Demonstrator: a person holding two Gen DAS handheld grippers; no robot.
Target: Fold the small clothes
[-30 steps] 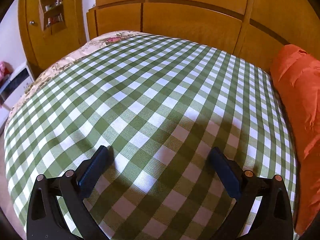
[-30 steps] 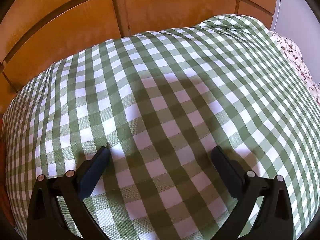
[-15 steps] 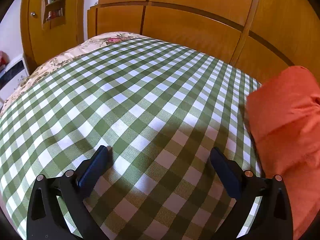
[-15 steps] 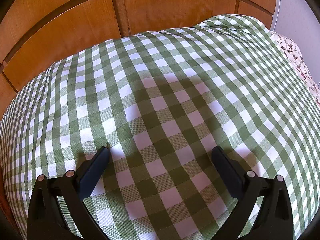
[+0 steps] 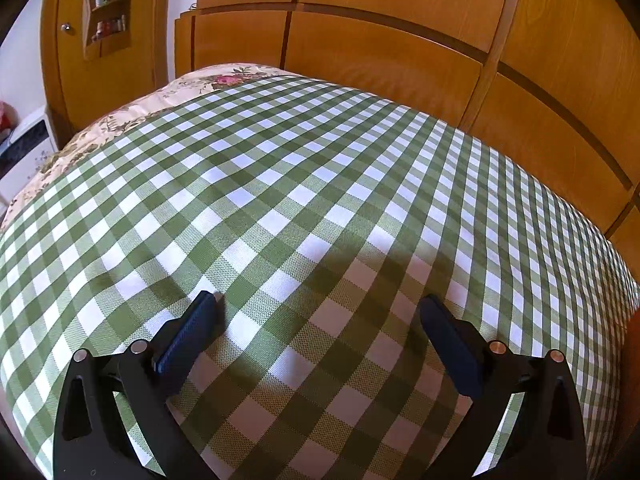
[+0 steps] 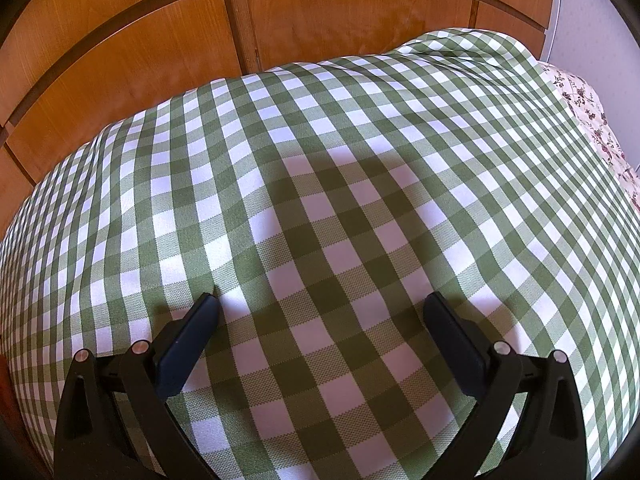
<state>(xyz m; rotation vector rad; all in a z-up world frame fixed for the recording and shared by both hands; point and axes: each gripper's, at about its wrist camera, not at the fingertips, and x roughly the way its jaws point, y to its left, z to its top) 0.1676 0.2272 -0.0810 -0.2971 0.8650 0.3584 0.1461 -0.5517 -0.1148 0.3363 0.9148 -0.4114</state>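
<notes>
A: Covering the bed in both views, a green-and-white checked cloth (image 5: 304, 184) lies spread flat; the left gripper (image 5: 318, 306) is over it with its jaws spread wide and nothing between them; a floral bedcover (image 5: 120, 120) shows at the cloth's far left edge.

B: And the right gripper (image 6: 320, 304)?

A: Likewise spread apart and holding nothing; its dark fingertips (image 6: 200, 312) are low over the checked cloth, though whether they touch it cannot be told; shadow falls on the cloth between and ahead of the jaws.

B: Where are the small clothes to be folded?

A: Only a sliver of orange fabric (image 5: 632, 328) appears, at the right edge of the left wrist view, beside the cloth's edge; what it is cannot be told.

B: What lies behind the bed?

A: Wooden panels (image 5: 400, 40) run along its far side in both views; a wooden cupboard (image 5: 104, 16) with small shelves stands at the upper left of the left wrist view; a pale wall (image 6: 592, 12) shows at the upper right of the right wrist view.
</notes>
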